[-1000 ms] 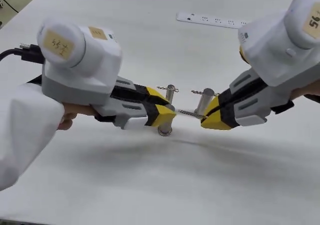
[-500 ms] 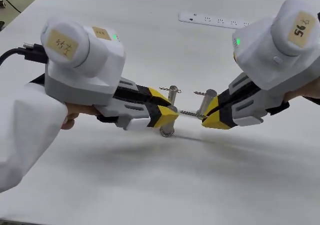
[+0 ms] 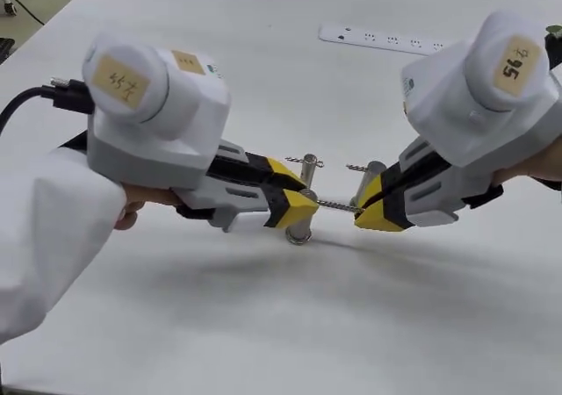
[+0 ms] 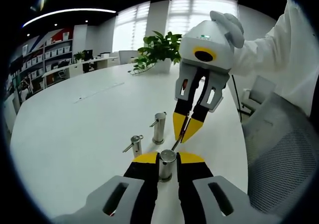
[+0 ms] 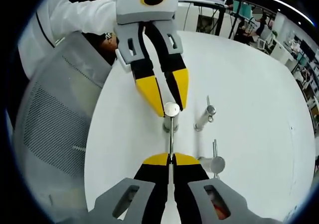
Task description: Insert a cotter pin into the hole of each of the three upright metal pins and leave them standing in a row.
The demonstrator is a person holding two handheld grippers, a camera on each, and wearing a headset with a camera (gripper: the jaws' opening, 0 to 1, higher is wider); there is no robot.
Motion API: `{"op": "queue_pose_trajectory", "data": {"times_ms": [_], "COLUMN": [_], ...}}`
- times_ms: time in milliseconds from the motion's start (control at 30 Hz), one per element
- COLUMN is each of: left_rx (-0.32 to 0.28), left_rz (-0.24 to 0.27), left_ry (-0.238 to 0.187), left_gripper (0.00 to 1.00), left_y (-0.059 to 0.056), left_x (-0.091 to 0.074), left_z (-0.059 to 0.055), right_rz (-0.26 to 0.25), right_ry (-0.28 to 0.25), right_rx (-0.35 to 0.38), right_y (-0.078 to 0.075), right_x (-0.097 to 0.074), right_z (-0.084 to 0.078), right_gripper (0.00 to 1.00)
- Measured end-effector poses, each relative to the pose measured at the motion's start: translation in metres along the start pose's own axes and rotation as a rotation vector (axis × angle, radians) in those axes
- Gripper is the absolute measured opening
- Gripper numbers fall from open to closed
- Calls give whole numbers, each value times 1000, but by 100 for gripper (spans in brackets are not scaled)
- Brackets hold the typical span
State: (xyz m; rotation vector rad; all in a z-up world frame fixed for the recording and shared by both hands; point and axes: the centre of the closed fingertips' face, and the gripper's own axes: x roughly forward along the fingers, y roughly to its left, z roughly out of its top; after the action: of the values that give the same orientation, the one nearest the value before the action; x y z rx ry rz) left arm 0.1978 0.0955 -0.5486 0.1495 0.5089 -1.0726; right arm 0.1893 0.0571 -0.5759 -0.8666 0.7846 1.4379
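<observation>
My left gripper (image 3: pixel 300 209) is shut on the top of an upright metal pin (image 4: pixel 167 164), whose base (image 3: pixel 299 234) rests on the white table. My right gripper (image 3: pixel 363 211) is shut on a thin cotter pin (image 3: pixel 338 206) held level. The cotter pin's tip meets the held metal pin's head (image 5: pixel 171 110); whether it is in the hole I cannot tell. Behind stand two more metal pins (image 3: pixel 308 167) (image 3: pixel 371 175), each with a cotter pin (image 3: pixel 303 160) (image 3: pixel 356 168) through its top. In the left gripper view the right gripper (image 4: pixel 188 129) faces me.
A white power strip (image 3: pixel 386 39) lies at the far side of the table (image 3: pixel 263 325). A black cable (image 3: pixel 26 105) leads to the left gripper. A grey mesh chair (image 4: pixel 284 164) stands beside the table, and a potted plant (image 4: pixel 157 50) sits at its far end.
Both grippers keep their holds. The gap between their tips has narrowed slightly, with the cotter pin's tip staying at the held metal pin. The head view has shifted a little.
</observation>
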Motion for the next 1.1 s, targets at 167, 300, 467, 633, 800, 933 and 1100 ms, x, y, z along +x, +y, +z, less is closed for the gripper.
{"op": "queue_pose_trajectory", "data": {"times_ms": [167,300,467,633,800,933,1100], "left_rx": [1,1,4,5,6,3,3], "left_rz": [0,-1,4,2,3,1,-5], "left_ry": [2,4,7,13,15,18,20], "left_gripper": [10,10,10,10,10,10,10], "left_y": [0,-1,0,0,0,-1,-2], "left_x": [0,1,1,1,1,1,1], "left_z": [0,0,0,0,0,0,0], "right_rz": [1,-4,-3,3,8,14,30], "right_ry": [-4,-16,-34,-51,-58,-63,-81], "right_rx": [-5,-5,5,3,9,34,39], "right_y": [1,-1,-2,-2,-2,-1,1], "right_x": [1,4,7,11,14,15,15], "right_z": [2,7,15,24,30,31,33], "right_gripper": [0,0,0,0,0,0,0]}}
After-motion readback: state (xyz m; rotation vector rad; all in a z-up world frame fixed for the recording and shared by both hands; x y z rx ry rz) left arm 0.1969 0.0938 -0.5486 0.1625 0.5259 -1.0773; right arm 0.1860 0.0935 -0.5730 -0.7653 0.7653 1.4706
